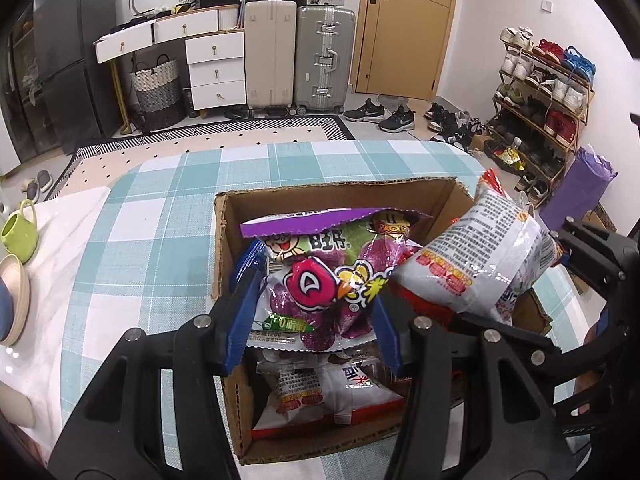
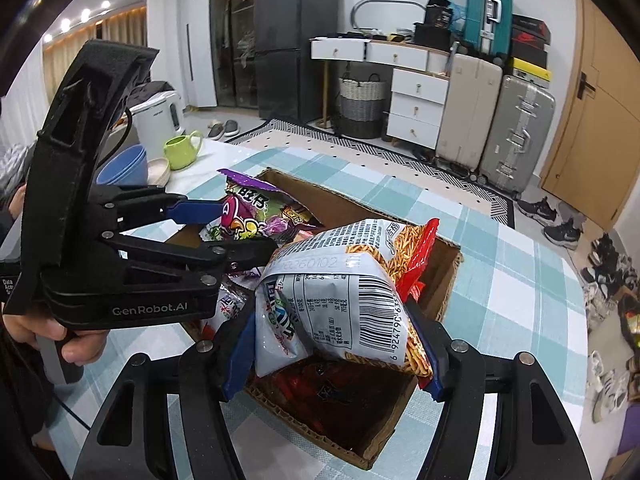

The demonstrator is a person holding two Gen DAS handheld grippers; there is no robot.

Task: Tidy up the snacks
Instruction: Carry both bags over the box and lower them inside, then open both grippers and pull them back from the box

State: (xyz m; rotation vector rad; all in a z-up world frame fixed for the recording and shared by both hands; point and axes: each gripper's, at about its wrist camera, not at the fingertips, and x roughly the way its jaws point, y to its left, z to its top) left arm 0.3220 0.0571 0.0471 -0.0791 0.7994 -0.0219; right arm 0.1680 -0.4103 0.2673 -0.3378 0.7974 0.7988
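Left gripper [image 1: 316, 300] jaws clamp a purple-and-white plastic snack bag [image 1: 320, 296] over the open brown cardboard box [image 1: 228, 420] on the checked table [image 1: 160, 240]. Right gripper [image 2: 340, 344] jaws grip a silver-and-red noodle-snack packet [image 2: 340, 300] – also above the box.

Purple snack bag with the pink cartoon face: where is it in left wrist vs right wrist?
Left wrist: purple snack bag sits centre frame, between the left tongs, over the cardboard box.
Right wrist: same bag is left of centre, held by the left tongs coming in from the left, behind the white noodle-snack bag.
Shared landmark: the green mug on the table.
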